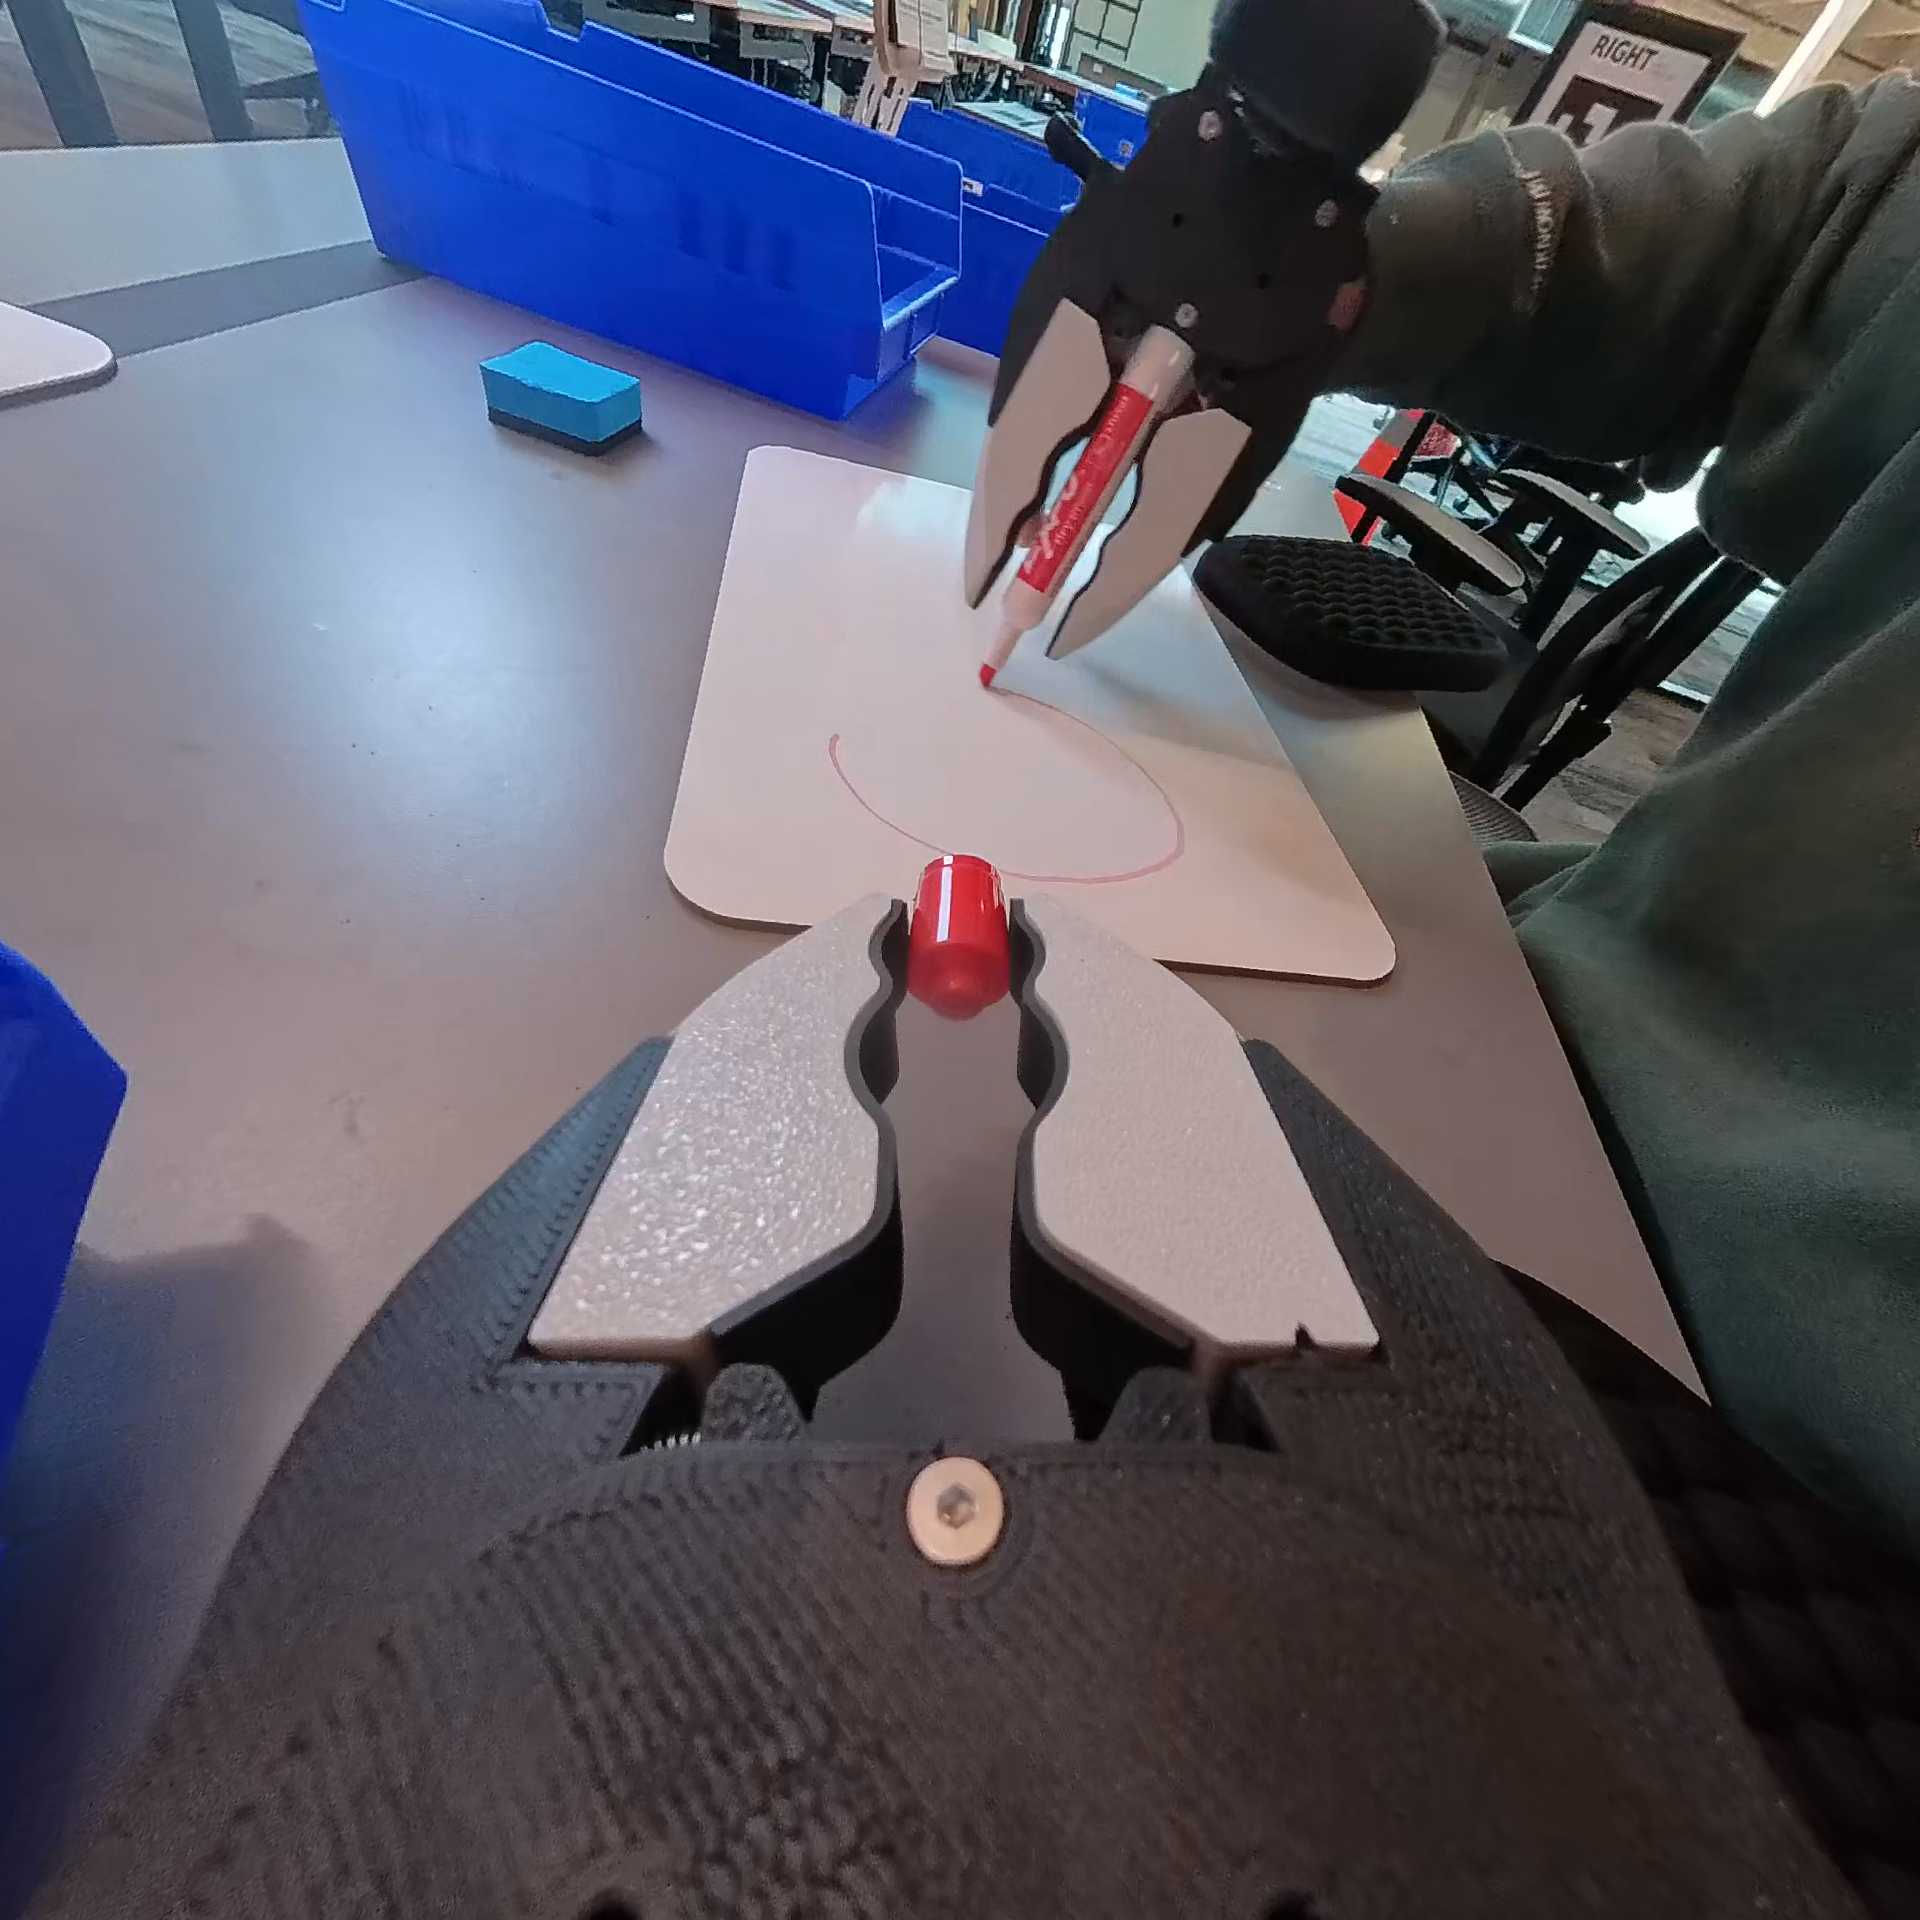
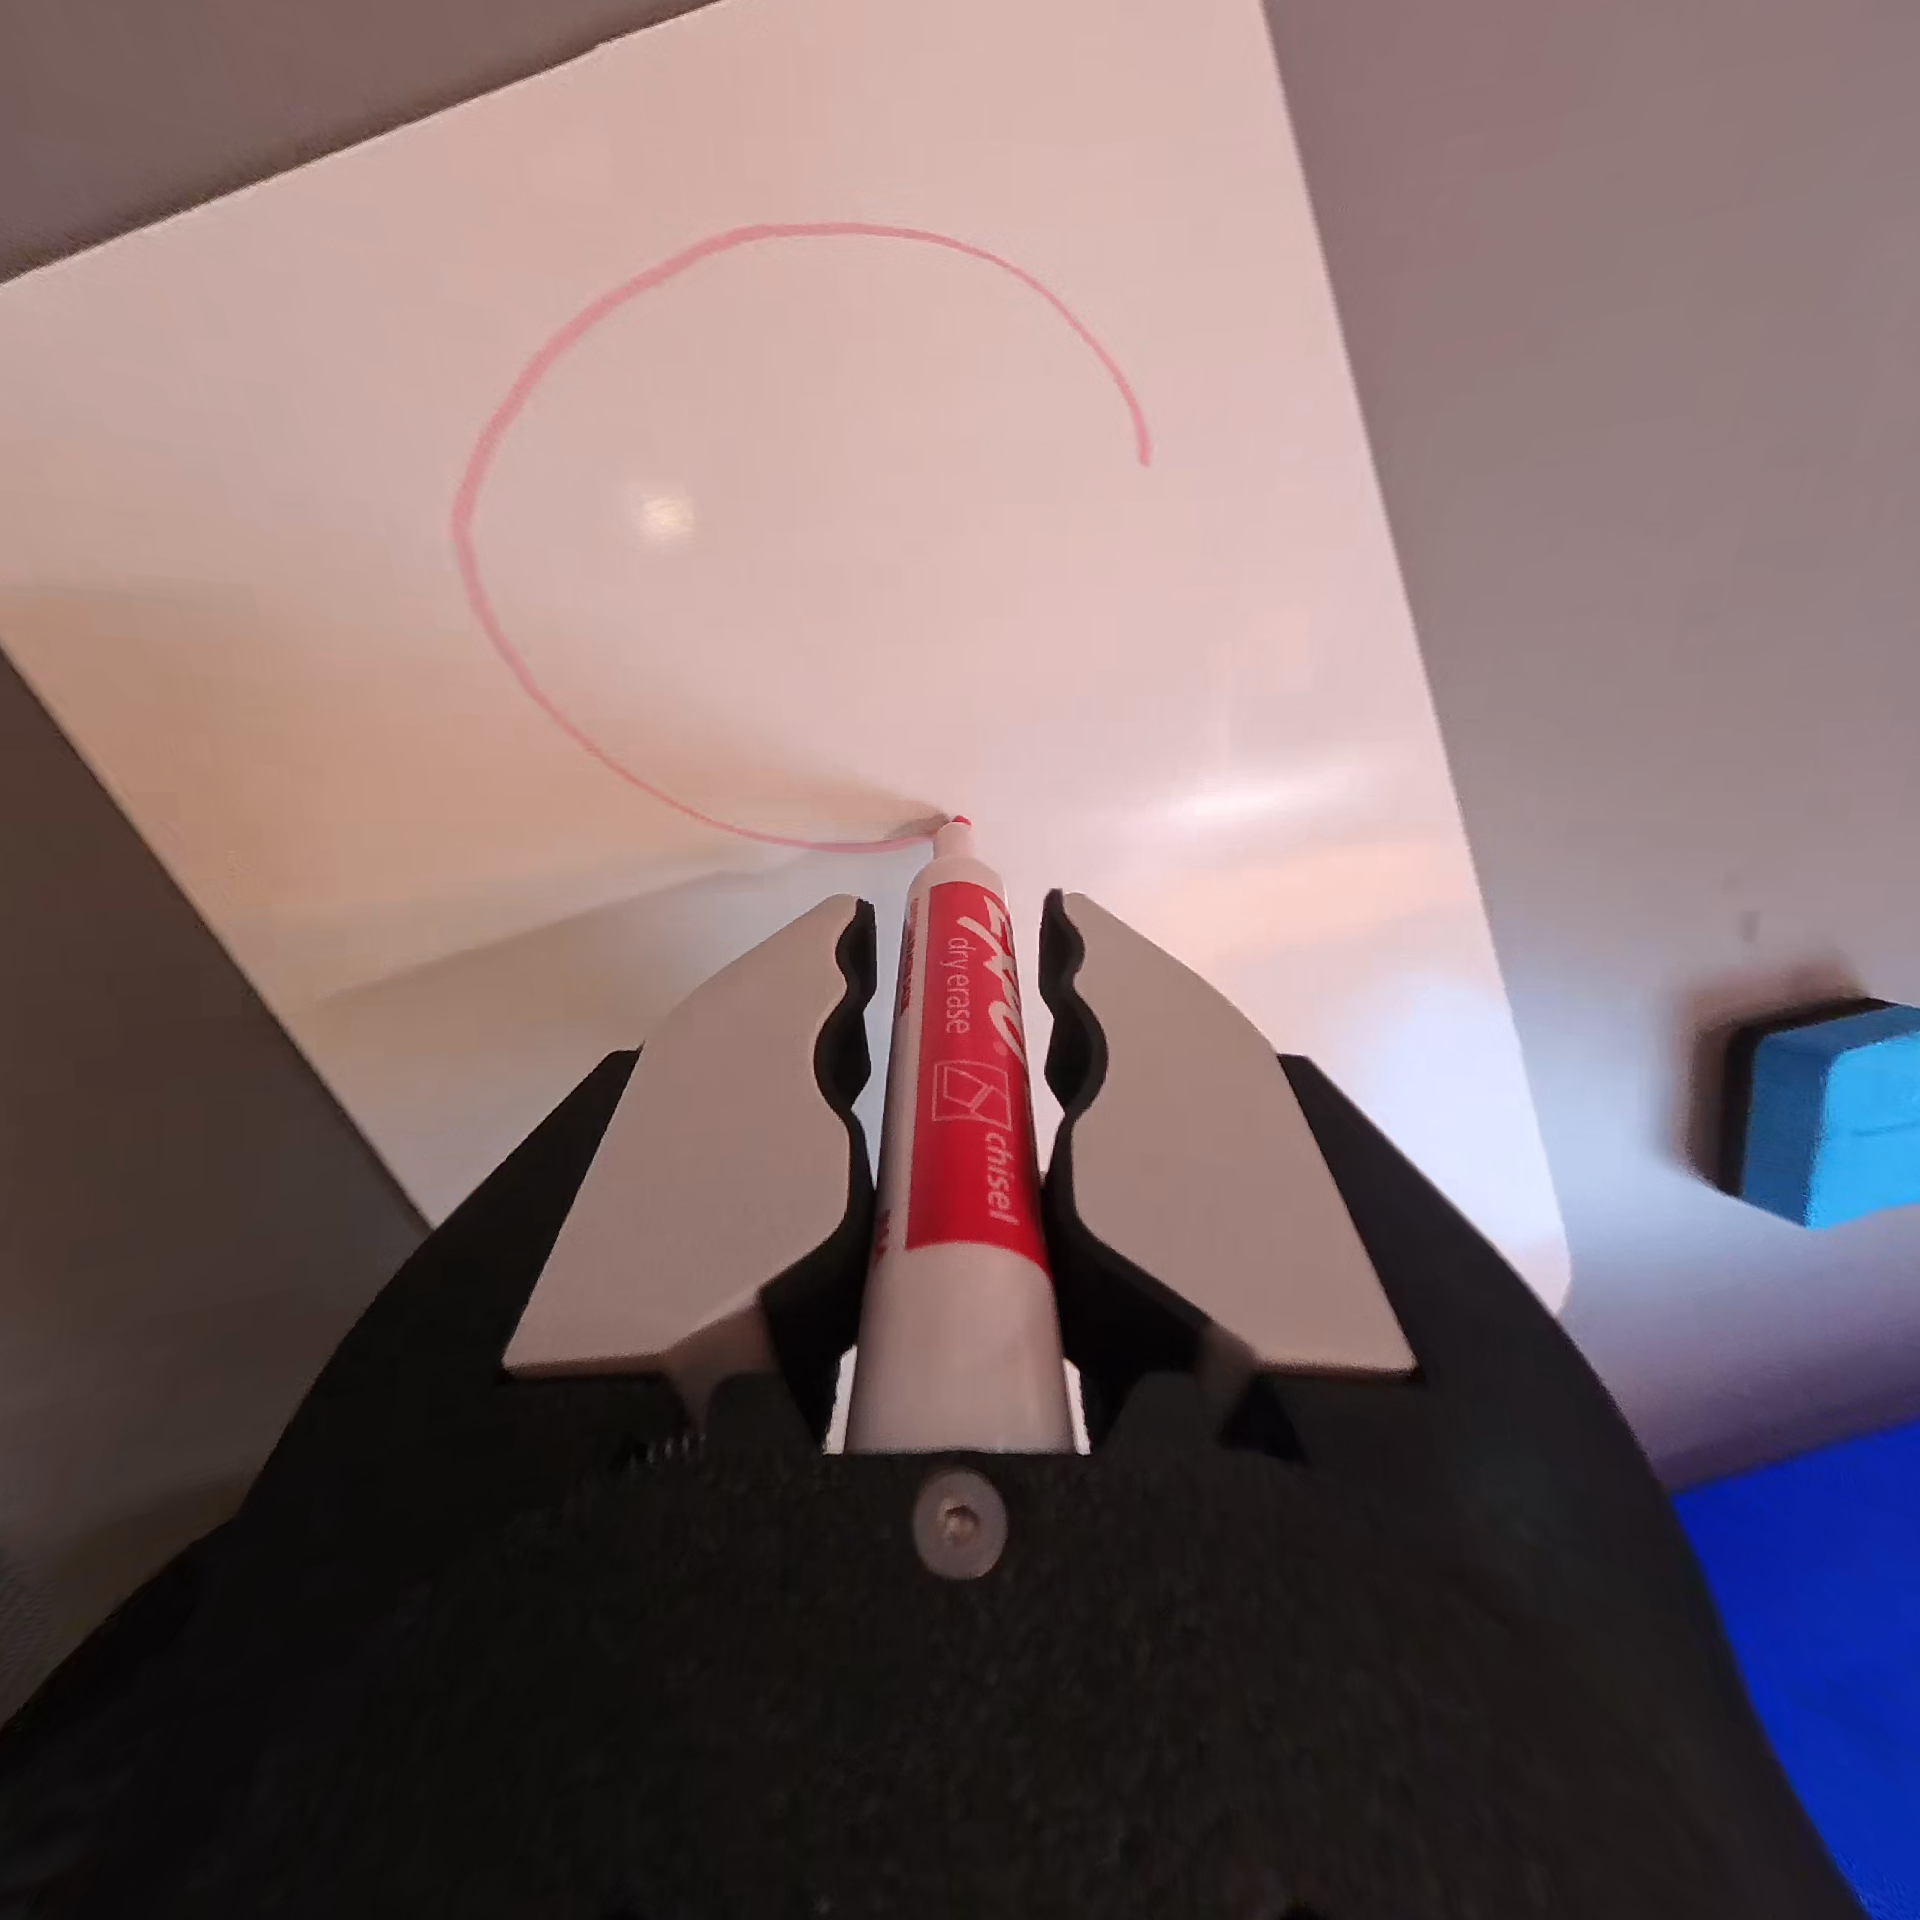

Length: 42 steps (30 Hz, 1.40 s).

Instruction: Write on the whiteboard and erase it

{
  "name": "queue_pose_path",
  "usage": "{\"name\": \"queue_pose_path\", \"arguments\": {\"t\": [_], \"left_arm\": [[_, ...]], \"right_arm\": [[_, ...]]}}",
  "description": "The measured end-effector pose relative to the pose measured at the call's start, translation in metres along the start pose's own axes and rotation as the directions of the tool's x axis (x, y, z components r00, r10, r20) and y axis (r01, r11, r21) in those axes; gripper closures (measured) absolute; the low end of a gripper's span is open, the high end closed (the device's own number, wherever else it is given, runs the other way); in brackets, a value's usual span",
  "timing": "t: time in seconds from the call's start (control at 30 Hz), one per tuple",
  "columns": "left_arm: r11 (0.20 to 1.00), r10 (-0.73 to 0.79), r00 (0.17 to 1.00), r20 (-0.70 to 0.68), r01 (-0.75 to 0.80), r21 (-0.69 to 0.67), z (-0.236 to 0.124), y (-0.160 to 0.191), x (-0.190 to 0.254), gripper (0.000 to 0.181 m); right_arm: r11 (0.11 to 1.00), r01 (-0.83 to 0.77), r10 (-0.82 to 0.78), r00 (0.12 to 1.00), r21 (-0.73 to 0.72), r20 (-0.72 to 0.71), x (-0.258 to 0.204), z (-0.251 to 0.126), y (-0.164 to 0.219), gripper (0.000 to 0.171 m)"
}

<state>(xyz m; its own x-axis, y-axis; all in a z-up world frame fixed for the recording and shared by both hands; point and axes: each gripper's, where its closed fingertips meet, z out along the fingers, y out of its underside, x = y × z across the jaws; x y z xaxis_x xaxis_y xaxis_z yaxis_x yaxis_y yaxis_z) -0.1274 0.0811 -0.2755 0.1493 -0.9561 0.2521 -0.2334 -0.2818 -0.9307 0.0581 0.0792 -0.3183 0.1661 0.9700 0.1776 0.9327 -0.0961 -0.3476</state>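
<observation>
A small white whiteboard [image 1: 935,644] lies flat on the grey table, also in the right wrist view [image 2: 831,582]. My right gripper [image 2: 956,914] is shut on a red and white dry-erase marker [image 2: 961,1122], whose tip touches the board. A red curve [image 2: 499,436], an open, nearly closed loop, runs from the tip. The left wrist view shows that gripper [image 1: 1023,629], the marker [image 1: 1086,483] and the curve [image 1: 1153,790]. My left gripper [image 1: 956,920] is shut on the red marker cap [image 1: 956,940], low over the board's near edge. A blue eraser [image 1: 561,395] lies left of the board.
Blue plastic bins [image 1: 644,197] stand behind the eraser, and another blue bin [image 1: 42,1132] is at the near left. A person's green sleeve [image 1: 1714,623] reaches in from the right. The table edge [image 1: 1455,831] runs right of the board, with black chairs [image 1: 1351,613] beyond. The eraser [image 2: 1829,1122] also shows at right. There is about 20 centimetres between the tips of the two grippers. My left tips are about 35 centimetres from the blue eraser [image 1: 561,395], my right tips only 20 centimetres. Look for it in the right wrist view [image 2: 1864,1061] too.
</observation>
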Motion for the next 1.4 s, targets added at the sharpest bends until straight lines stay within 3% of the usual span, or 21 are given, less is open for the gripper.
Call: {"name": "queue_pose_path", "arguments": {"t": [0.3,0.6,0.8,0.97,1.4], "left_arm": [[1.0,0.002,1.0,-0.005,-0.002,-0.003,0.0,0.0,0.001,0.163],[1.0,-0.001,1.0,-0.014,0.001,-0.004,0.0,0.001,0.002,0.163],[1.0,-0.01,1.0,-0.018,0.01,-0.001,0.0,0.0,0.002,0.163],[1.0,0.001,1.0,-0.009,-0.001,-0.005,0.001,0.0,0.002,0.163],[1.0,0.0,1.0,-0.009,0.0,-0.005,0.0,0.001,0.001,0.163]], "right_arm": [[0.998,0.061,-0.06,0.998,0.017,-0.004,0.034,0.019,-0.031,0.139],[0.988,0.098,-0.099,0.995,0.12,0.001,0.033,0.02,-0.068,0.139],[0.987,-0.04,0.048,0.998,0.156,-0.048,0.038,-0.02,-0.025,0.139],[0.987,-0.081,0.087,0.995,0.141,-0.039,0.031,-0.01,-0.004,0.139],[0.989,-0.097,0.101,0.994,0.114,-0.034,0.043,0.002,0.003,0.139]]}}
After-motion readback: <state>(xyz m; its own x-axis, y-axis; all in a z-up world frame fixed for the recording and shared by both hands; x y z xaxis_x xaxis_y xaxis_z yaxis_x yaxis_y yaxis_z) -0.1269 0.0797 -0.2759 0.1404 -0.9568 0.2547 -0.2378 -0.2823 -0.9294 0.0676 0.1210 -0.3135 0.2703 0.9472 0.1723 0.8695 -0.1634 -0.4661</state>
